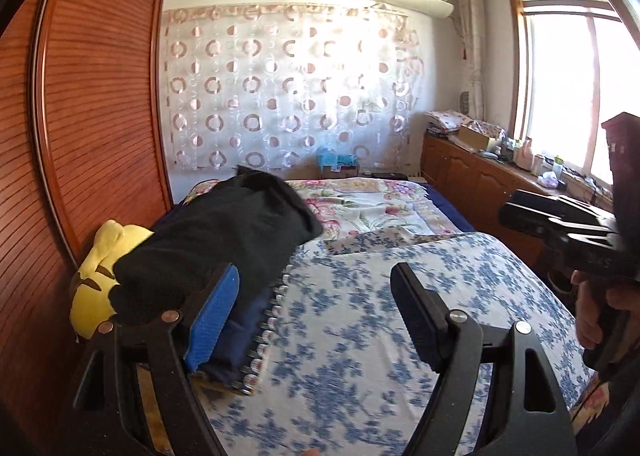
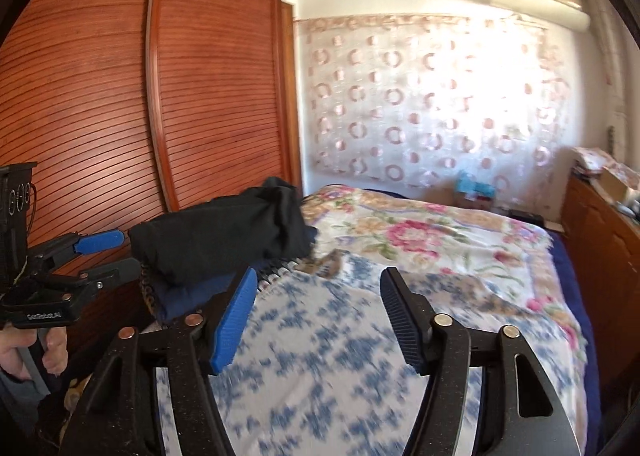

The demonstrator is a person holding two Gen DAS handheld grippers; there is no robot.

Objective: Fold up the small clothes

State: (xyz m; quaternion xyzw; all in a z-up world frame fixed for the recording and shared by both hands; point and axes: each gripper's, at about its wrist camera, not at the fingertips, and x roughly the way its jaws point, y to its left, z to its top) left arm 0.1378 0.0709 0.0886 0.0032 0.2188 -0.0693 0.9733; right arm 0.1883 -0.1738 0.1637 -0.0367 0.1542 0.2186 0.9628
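The folded black garment [image 1: 224,232] lies on a navy folded piece [image 1: 236,340] at the bed's left edge by the wardrobe [image 1: 100,95]. Both the left claw [image 1: 316,316] and right claw [image 2: 316,320] stand apart, empty. Next, I judge, fetch another piece, gripping 1 hem squarely (blur hides detail). The left claw's body reads roughly "GenRobot.AI".

We are looking from both wrists low over the bed [image 1: 360,336], each view facing along its own jaws toward the curtained wall [image 2: 420,103], both sharing the dark clothes pile [image 1: 224,240] and wardrobe [image 2: 100,95], each catching the other gripper at its edge.
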